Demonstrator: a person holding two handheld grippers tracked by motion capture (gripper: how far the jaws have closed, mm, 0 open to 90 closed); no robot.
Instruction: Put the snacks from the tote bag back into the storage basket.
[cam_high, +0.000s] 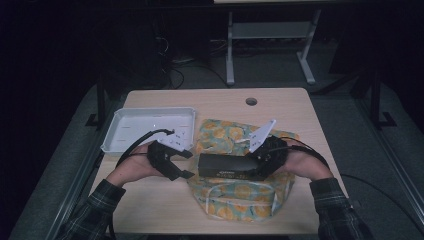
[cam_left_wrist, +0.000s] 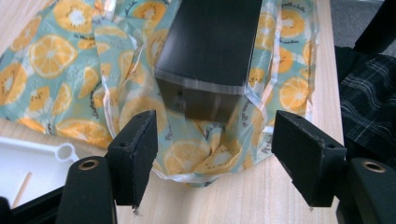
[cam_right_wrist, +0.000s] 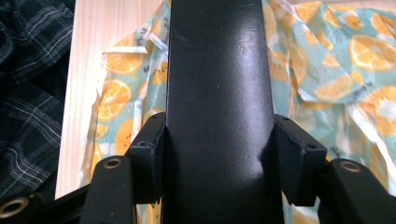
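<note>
A long black box (cam_high: 226, 165) lies across a teal bag printed with orange slices (cam_high: 235, 195) near the table's front. My right gripper (cam_high: 260, 161) is shut on the box's right end; in the right gripper view both pads (cam_right_wrist: 150, 154) press the sides of the box (cam_right_wrist: 219, 107). My left gripper (cam_high: 186, 163) stands open just left of the box's other end. In the left gripper view that end of the box (cam_left_wrist: 208, 56) hangs a little above the crumpled bag (cam_left_wrist: 70, 70), between and beyond my spread fingers (cam_left_wrist: 137, 144).
A white tray (cam_high: 120, 131) sits at the table's left, behind my left hand; a thin stick (cam_left_wrist: 21, 189) lies in it. The table (cam_high: 300, 115) has a round cable hole (cam_high: 251, 101) at the back. Plaid sleeves (cam_high: 340, 210) reach in from the front edge.
</note>
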